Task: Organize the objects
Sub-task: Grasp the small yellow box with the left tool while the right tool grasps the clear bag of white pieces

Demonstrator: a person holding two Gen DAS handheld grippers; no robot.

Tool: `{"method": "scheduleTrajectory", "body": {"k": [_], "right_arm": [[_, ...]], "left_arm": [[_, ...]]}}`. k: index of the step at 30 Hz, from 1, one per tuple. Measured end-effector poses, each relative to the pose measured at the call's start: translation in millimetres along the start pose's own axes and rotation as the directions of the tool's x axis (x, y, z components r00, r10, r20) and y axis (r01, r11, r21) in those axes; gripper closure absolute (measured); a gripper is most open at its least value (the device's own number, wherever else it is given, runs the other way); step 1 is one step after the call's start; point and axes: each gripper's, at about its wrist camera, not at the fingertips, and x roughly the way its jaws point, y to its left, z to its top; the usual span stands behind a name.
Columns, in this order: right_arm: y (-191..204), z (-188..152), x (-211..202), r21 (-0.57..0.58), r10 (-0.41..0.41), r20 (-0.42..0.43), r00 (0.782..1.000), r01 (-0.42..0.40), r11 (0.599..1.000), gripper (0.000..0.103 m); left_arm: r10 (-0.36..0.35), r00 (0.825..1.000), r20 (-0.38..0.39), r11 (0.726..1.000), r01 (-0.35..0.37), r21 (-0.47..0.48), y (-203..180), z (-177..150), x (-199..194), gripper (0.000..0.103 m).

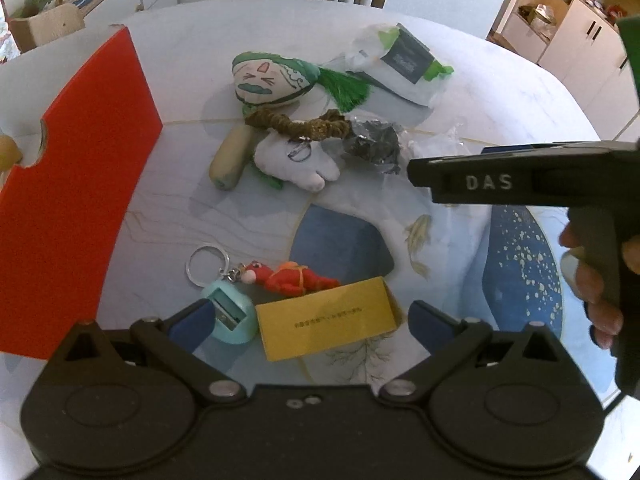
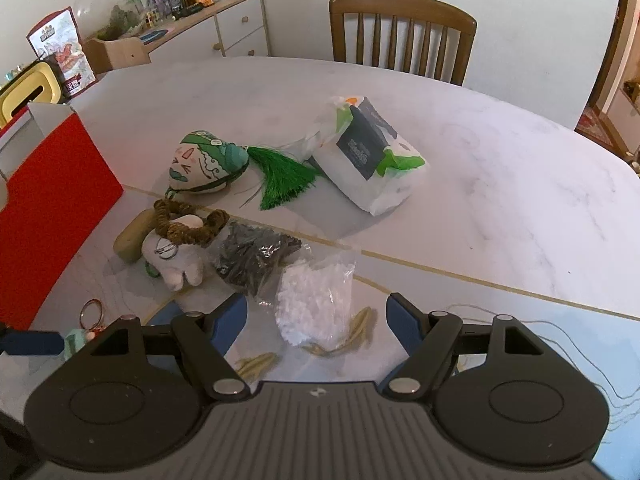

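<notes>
My left gripper [image 1: 308,320] is open just above the table, with a yellow card box [image 1: 326,322] and a teal sharpener keychain [image 1: 230,316] between its fingers, and a red toy keychain [image 1: 292,278] just beyond. My right gripper [image 2: 316,320] is open over a clear bag of white pieces [image 2: 314,300]; a bag of dark pieces [image 2: 252,258] lies just left. The right gripper's body [image 1: 520,180] crosses the left wrist view. A white plush [image 1: 296,160], brown scrunchie [image 1: 300,124], green-tasselled sachet [image 1: 272,78] and white packet [image 2: 372,156] lie mid-table.
A red open box [image 1: 72,184] stands at the left of the table [image 2: 500,184]. A beige roll [image 1: 230,160] lies beside the plush. A wooden chair [image 2: 402,40] is at the far side, a cluttered sideboard [image 2: 208,16] far left. A thin cable [image 2: 580,352] lies at right.
</notes>
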Motion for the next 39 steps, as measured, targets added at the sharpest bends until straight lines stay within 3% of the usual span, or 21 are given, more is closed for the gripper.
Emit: {"method": "scheduleTrajectory", "body": {"k": [3, 9, 13, 18, 23, 25, 28, 39], "right_arm": [[-0.6, 0.8, 7.0, -0.001, 0.001, -0.009, 1.0, -0.001, 1.0, 0.027], [-0.3, 0.9, 13.0, -0.005, 0.01, -0.015, 1.0, -0.01, 1.0, 0.027], [-0.3, 0.0, 14.5, -0.003, 0.017, -0.015, 1.0, -0.017, 1.0, 0.027], [-1.1, -0.9, 17.1, -0.006, 0.016, -0.017, 1.0, -0.016, 1.0, 0.037], [-1.1, -3.6, 17.5, 0.003, 0.015, -0.021, 1.0, -0.015, 1.0, 0.054], [0.1, -5.5, 16.5, 0.001, 0.008, -0.02, 1.0, -0.008, 1.0, 0.061], [0.6, -9.1, 12.9, 0.006, 0.006, -0.015, 1.0, -0.006, 1.0, 0.068], [5.3, -29.8, -21.5, 0.038, 0.027, 0.003, 1.0, -0.027, 0.999, 0.07]], "left_arm": [[-0.017, 1.0, 0.004, 1.0, 0.017, 0.0, -4.5, 2.7, -1.6, 0.0], [0.028, 0.999, -0.02, 1.0, -0.028, 0.012, -9.7, -0.2, 4.8, 0.001], [0.028, 0.999, -0.02, 1.0, -0.028, -0.003, -6.3, -1.1, 5.1, 0.008], [0.025, 1.0, -0.008, 1.0, -0.025, 0.011, -6.1, -3.6, 1.1, 0.017], [0.013, 1.0, 0.001, 1.0, -0.013, 0.023, -5.1, -6.2, -2.7, 0.023], [0.002, 1.0, 0.004, 0.999, -0.002, 0.038, -6.4, -7.2, -4.8, 0.032], [-0.006, 1.0, 0.006, 0.999, 0.006, 0.049, -6.2, -8.4, -6.4, 0.033], [-0.061, 0.998, 0.002, 0.998, 0.061, 0.03, 8.9, -13.7, -15.7, 0.033]]}}
